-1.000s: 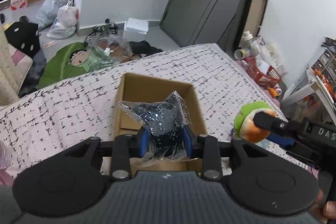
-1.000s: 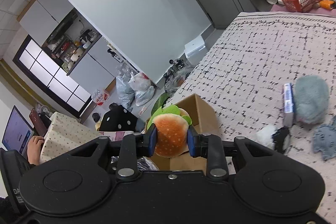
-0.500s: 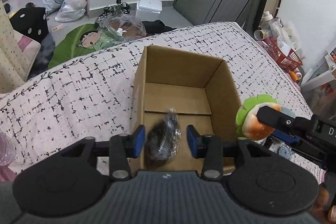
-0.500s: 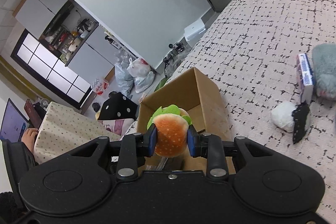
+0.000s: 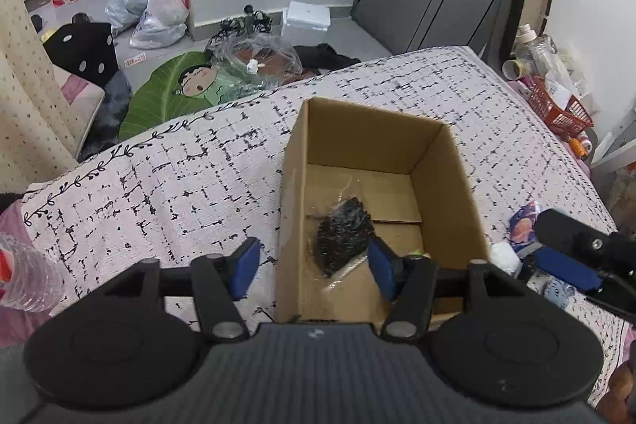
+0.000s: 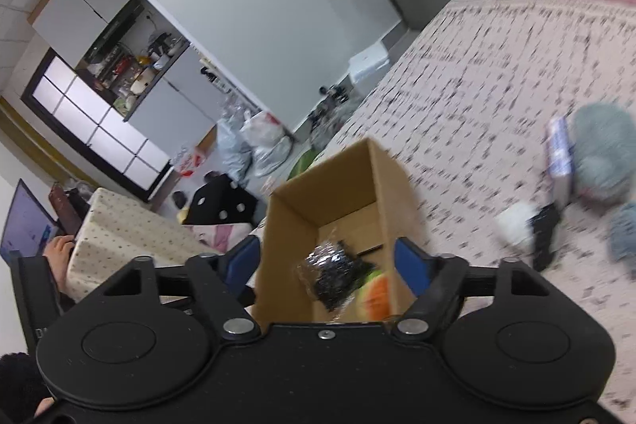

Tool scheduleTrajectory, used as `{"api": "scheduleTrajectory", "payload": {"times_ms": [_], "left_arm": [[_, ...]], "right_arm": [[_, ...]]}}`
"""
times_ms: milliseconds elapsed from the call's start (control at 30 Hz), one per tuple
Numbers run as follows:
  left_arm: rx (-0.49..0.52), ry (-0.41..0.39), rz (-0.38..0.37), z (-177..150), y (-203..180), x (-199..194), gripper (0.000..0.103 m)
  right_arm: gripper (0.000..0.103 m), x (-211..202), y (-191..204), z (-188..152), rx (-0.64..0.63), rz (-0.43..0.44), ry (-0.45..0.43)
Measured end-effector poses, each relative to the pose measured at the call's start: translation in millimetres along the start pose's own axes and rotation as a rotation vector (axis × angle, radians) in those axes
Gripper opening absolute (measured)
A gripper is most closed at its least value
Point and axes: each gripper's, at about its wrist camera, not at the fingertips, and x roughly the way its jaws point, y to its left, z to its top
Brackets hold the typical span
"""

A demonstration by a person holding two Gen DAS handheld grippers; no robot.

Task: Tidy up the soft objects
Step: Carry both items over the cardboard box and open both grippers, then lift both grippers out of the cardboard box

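Left gripper jaws opening, nothing between pads; right gripper likewise opening, empty. Black fuzzy item in crinkly clear plastic bag lies on the floor of the open brown cardboard box; orange-and-green plush toy beside it in the box. Both look light, squashy; the film is probably slippery, so pinch through the bulk, not the loose edge. Grey fluffy plush and white pompom wait on the woven black-flecked cover right of the box.
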Motion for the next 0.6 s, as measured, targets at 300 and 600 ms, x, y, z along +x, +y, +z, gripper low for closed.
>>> {"api": "scheduleTrajectory", "payload": {"times_ms": [300, 600], "left_arm": [[0.021, -0.039, 0.001, -6.7, -28.1, -29.6, 0.077], [0.035, -0.09, 0.0, -14.9, -53.0, -56.2, 0.085]], "right_arm": [[0.097, -49.6, -11.2, 18.4, -0.048, -0.079, -0.041], [0.103, -89.6, -23.0, 21.6, -0.116, -0.141, -0.063]]}}
